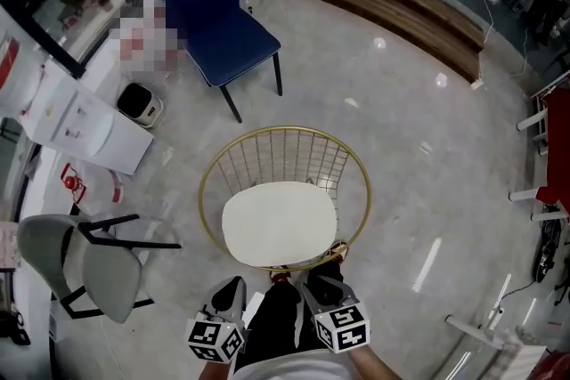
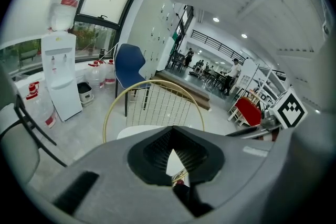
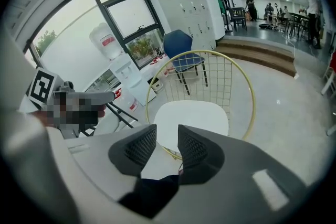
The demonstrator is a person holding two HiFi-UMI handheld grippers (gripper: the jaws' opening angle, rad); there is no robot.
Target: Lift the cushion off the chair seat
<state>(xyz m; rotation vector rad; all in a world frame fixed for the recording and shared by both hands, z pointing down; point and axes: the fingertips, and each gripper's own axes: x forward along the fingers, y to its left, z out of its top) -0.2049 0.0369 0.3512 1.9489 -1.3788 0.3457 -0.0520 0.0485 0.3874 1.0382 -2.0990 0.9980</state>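
A white cushion [image 1: 279, 222] lies flat on the seat of a gold wire chair [image 1: 285, 157] just in front of me. Both grippers hang below its front edge, apart from it. My left gripper [image 1: 235, 287] is shut with nothing in it; in the left gripper view its jaws [image 2: 171, 150] meet, and the cushion [image 2: 137, 131] and chair back [image 2: 157, 105] show beyond them. My right gripper [image 1: 325, 286] is open. In the right gripper view a narrow gap stands between its pads [image 3: 167, 147], with nothing in it, and the cushion [image 3: 194, 118] lies ahead inside the gold rim [image 3: 251, 93].
A blue chair [image 1: 218, 22] stands behind the gold one. A grey chair [image 1: 85, 262] is close on the left, with a white water dispenser [image 1: 85, 133] and bottles beyond. A wooden step [image 1: 392, 4] runs at the back right. My legs [image 1: 280, 325] are between the grippers.
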